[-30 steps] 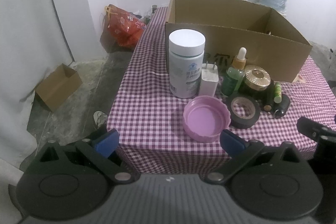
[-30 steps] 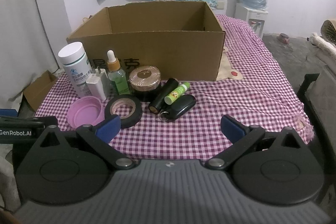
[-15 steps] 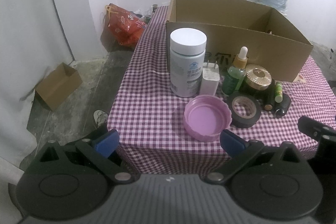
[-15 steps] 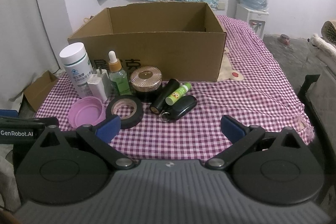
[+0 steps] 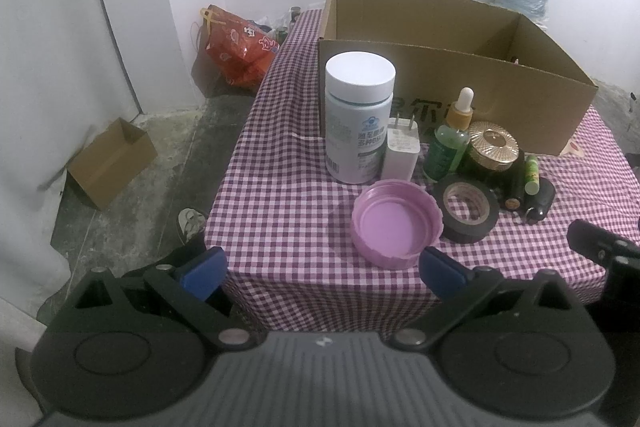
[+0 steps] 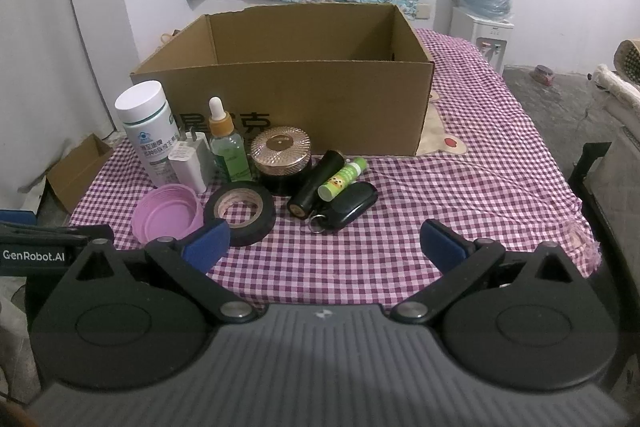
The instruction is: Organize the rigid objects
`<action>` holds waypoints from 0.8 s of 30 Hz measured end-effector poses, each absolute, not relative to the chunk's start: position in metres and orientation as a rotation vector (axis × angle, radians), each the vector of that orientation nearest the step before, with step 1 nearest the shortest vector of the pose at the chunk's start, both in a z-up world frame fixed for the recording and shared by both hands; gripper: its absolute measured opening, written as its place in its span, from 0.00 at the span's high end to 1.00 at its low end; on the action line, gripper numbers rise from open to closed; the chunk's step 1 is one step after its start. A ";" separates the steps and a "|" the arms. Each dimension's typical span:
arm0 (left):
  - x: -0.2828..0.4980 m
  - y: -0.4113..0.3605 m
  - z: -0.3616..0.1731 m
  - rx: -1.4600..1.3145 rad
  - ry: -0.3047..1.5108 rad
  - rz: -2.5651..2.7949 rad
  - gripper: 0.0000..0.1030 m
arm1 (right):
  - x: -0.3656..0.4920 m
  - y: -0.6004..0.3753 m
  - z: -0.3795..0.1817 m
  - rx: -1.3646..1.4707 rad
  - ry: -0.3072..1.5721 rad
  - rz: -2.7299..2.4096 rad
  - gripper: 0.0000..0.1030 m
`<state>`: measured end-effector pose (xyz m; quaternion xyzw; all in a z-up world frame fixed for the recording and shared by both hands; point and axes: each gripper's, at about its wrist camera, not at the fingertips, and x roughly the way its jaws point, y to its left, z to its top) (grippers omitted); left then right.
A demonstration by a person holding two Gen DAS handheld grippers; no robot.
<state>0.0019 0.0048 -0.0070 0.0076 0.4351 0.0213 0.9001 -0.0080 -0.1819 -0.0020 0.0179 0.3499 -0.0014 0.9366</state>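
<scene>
A row of small items stands before an open cardboard box [image 6: 304, 115] on the purple checked tablecloth [image 6: 460, 195]: a white pill bottle [image 5: 358, 117], a white charger plug [image 5: 401, 153], a green dropper bottle [image 5: 448, 143], a gold-lidded jar [image 6: 282, 157], black tape [image 6: 240, 213], a pink lid [image 5: 396, 223], a black tube [image 6: 316, 183], a green stick [image 6: 342, 179] and a black key fob [image 6: 352, 205]. My left gripper [image 5: 320, 273] is open at the table's near edge, just short of the pink lid. My right gripper [image 6: 324, 245] is open in front of the key fob, holding nothing.
A small cardboard box [image 5: 110, 161] and a red bag [image 5: 240, 45] lie on the floor to the left. A water dispenser [image 6: 486, 7] stands at the back right. The left gripper's side [image 6: 36, 247] shows at the right view's left edge.
Both grippers have edged slightly forward toward the items, which look a little larger. Nothing on the table has moved.
</scene>
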 end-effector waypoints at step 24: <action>0.015 0.001 -0.017 0.035 0.931 0.032 0.00 | 0.005 -0.189 -0.012 0.071 0.735 0.002 0.01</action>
